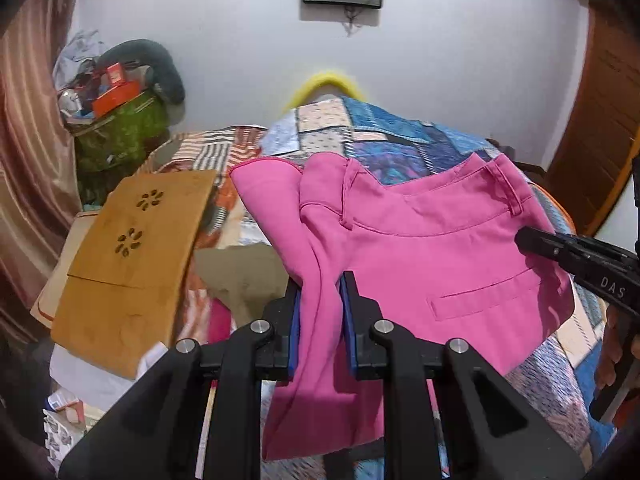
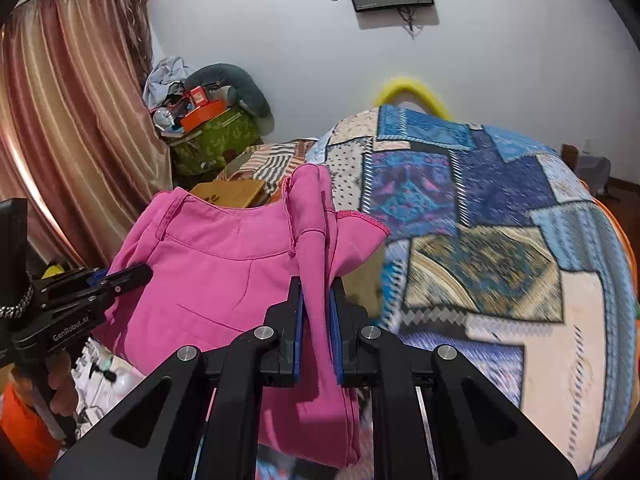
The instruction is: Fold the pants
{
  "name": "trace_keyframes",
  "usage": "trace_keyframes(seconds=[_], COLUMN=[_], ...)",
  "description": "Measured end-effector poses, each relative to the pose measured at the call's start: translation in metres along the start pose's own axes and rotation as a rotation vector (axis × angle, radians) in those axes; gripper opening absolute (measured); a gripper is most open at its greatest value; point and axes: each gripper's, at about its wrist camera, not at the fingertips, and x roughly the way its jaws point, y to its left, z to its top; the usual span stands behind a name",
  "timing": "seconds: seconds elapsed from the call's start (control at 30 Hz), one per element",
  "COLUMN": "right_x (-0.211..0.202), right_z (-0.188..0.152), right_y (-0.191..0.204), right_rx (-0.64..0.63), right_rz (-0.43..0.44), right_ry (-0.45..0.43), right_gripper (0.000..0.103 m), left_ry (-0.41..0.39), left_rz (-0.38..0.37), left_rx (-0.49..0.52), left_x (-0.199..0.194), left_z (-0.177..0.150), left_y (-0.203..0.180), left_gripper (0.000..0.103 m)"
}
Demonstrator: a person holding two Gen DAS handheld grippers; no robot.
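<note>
Bright pink pants (image 1: pixel 440 248) hang in the air over the bed, waistband and belt loops uppermost, a back welt pocket facing the left wrist camera. My left gripper (image 1: pixel 321 282) is shut on a bunched fold at one end of the waist. The right gripper (image 2: pixel 317 282) is shut on a fold at the other end of the pants (image 2: pixel 216 280). Each gripper shows in the other's view: the right one (image 1: pixel 528 240) pinches the fabric's right edge, and the left one (image 2: pixel 136 274) its left edge. The lower legs drop out of sight below the fingers.
A patchwork quilt (image 2: pixel 480 200) covers the bed beneath. A brown wooden board with flower cut-outs (image 1: pixel 132 248) lies on its left side. A green bag piled with clutter (image 1: pixel 120 136) and a striped curtain (image 1: pixel 24 160) stand at the left. A wooden door (image 1: pixel 600 140) is at the right.
</note>
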Motion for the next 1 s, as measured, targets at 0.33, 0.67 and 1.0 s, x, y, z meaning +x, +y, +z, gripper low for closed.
trace_keyframes(seconds=[0.33, 0.67, 1.0], right_x=[0.102, 0.174, 0.164], right_z=[0.023, -0.001, -0.023], right_y=[0.014, 0.001, -0.014], right_rx=[-0.054, -0.094, -0.131], right_rz=[-0.036, -0.106, -0.155], right_ry=[0.088, 0.233, 0.308], right_gripper=[0.010, 0.010, 0.015], left_ry=[0.079, 0.277, 0.294], left_rz=[0.066, 0.087, 0.096], left_rx=[-0.038, -0.031, -0.103], left_x=[0.095, 0.194, 0.177], left_z=[0.009, -0.030, -0.043], left_y=[0.042, 0.049, 0.068], left_gripper=[0.019, 0.021, 0.036])
